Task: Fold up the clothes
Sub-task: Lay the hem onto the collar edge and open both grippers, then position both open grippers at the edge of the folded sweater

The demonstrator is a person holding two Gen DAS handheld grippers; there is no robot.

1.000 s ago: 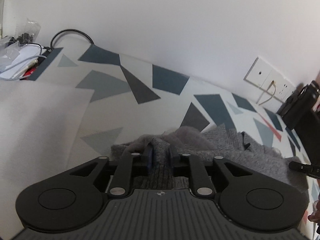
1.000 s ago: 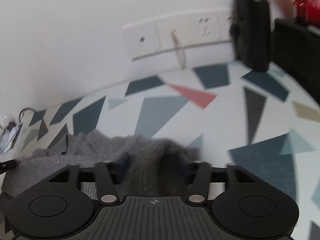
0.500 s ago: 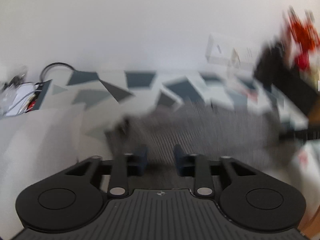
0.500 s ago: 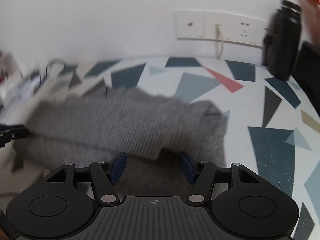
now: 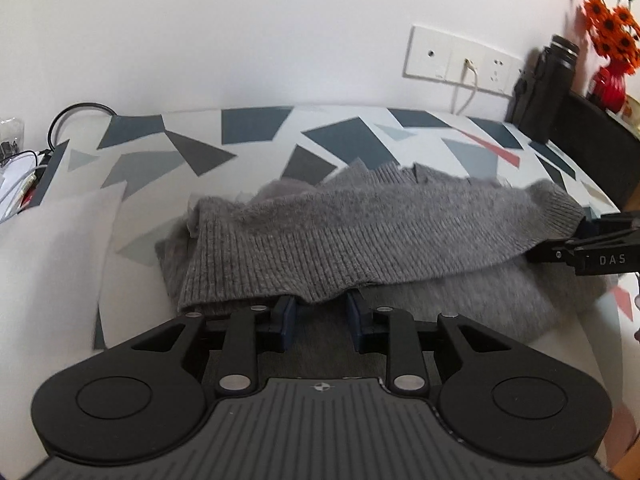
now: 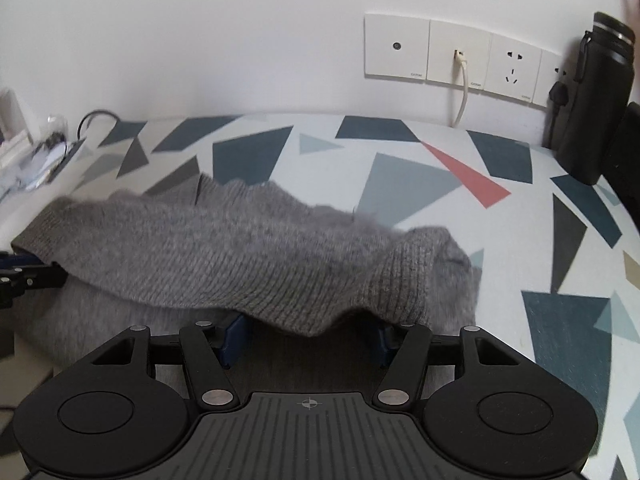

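Observation:
A grey knitted sweater [image 5: 380,232] lies doubled over on the patterned table, its ribbed hem nearest to me. My left gripper [image 5: 320,312] is open at the hem's near edge, and the knit drapes over its blue fingertips [image 5: 285,316] without being pinched. The right gripper [image 6: 310,334] is wide open, with the sweater [image 6: 240,248] hanging over its blue fingertips [image 6: 234,336] too. In each wrist view the other gripper shows at the sweater's side: right gripper [image 5: 592,248], left gripper [image 6: 24,276].
The tablecloth [image 6: 408,176] has grey, blue and red triangles. Wall sockets [image 6: 456,60] with a white cable and a black bottle [image 6: 596,100] stand at the back right, beside orange flowers [image 5: 608,28]. Cables and clutter [image 5: 24,160] and a white sheet [image 5: 52,248] lie at the left.
A second ago the left gripper pinched the knit. Both grippers have swung round and drawn the hem over toward me. The left fingers now stand wider apart with no knit between them.

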